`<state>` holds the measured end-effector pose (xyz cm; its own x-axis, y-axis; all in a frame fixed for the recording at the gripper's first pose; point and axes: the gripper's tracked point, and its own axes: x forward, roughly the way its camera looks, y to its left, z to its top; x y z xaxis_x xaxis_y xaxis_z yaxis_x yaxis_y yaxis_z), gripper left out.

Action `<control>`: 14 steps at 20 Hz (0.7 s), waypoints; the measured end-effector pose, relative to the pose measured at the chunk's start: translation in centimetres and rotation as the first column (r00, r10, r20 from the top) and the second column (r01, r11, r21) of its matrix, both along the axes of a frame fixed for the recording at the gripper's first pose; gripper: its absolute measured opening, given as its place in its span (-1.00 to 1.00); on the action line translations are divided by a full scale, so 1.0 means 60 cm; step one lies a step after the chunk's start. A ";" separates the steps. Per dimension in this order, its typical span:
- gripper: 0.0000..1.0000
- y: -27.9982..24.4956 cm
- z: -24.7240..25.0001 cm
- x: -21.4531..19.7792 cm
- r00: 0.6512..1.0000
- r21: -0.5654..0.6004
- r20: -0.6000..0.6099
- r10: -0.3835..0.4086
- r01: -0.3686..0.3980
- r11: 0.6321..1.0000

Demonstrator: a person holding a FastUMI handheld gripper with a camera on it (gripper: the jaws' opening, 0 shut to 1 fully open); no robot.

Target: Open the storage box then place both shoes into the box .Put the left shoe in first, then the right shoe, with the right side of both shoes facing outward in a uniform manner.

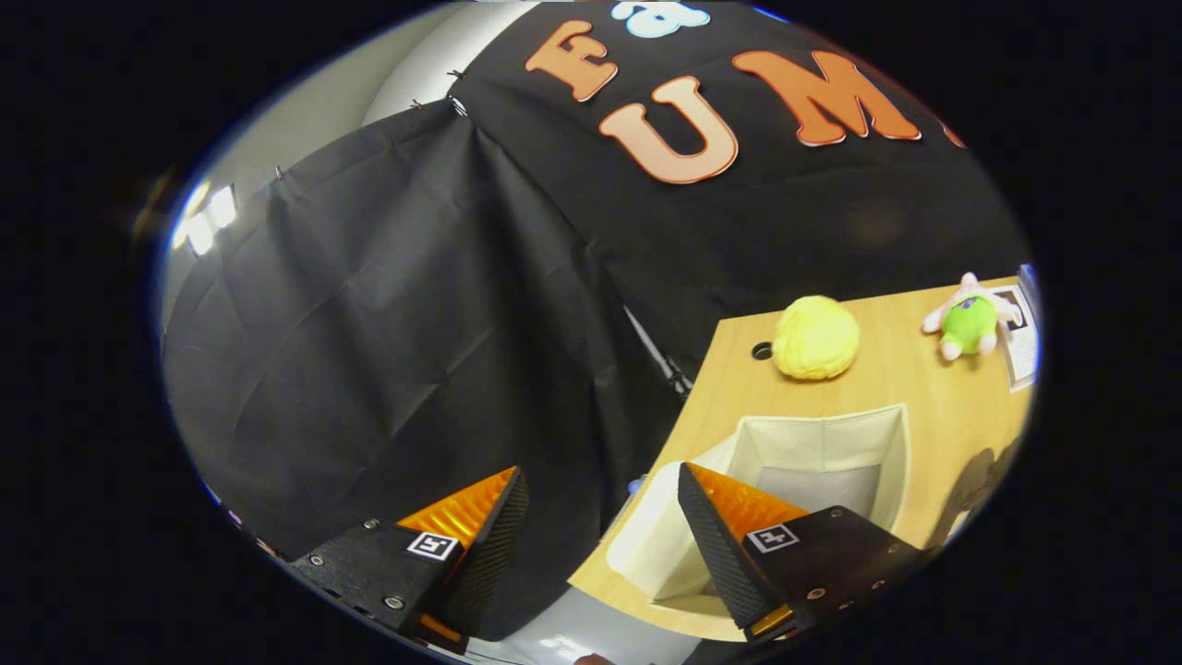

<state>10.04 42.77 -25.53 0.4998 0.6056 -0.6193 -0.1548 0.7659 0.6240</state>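
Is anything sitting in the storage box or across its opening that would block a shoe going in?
Nothing visible does. The storage box is open-topped and looks empty inside; the yellow plush and green toy lie beyond it on the table. The gripper is open, holding nothing.

box (813,462) mouth open, unblocked | yellow plush (814,338), green toy (968,325) beyond it | tongs (600,517) apart

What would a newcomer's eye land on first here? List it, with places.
The yellow plush ball stands out on the wooden table, with a small green and pink plush toy further along the same far edge. Nearer, the open cream fabric storage box sits just ahead of the hand-held gripper, whose fingers stand apart with nothing between them. Black cloth drapes the booth wall beyond.
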 end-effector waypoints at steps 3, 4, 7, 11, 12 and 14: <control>0.96 -0.100 -0.018 -0.030 0.999 -0.141 0.034 -0.006 0.011 0.990; 0.96 -0.131 -0.023 -0.038 0.999 -0.174 0.039 0.000 0.007 0.985; 0.96 -0.224 -0.050 -0.067 1.000 -0.251 0.019 -0.006 0.010 0.968; 0.95 -0.326 -0.097 -0.116 0.999 -0.332 -0.036 -0.012 -0.001 0.943; 0.94 -0.343 -0.112 -0.129 0.998 -0.330 -0.059 -0.019 -0.001 0.944; 0.92 -0.376 -0.132 -0.140 0.996 -0.336 -0.086 -0.036 0.005 0.942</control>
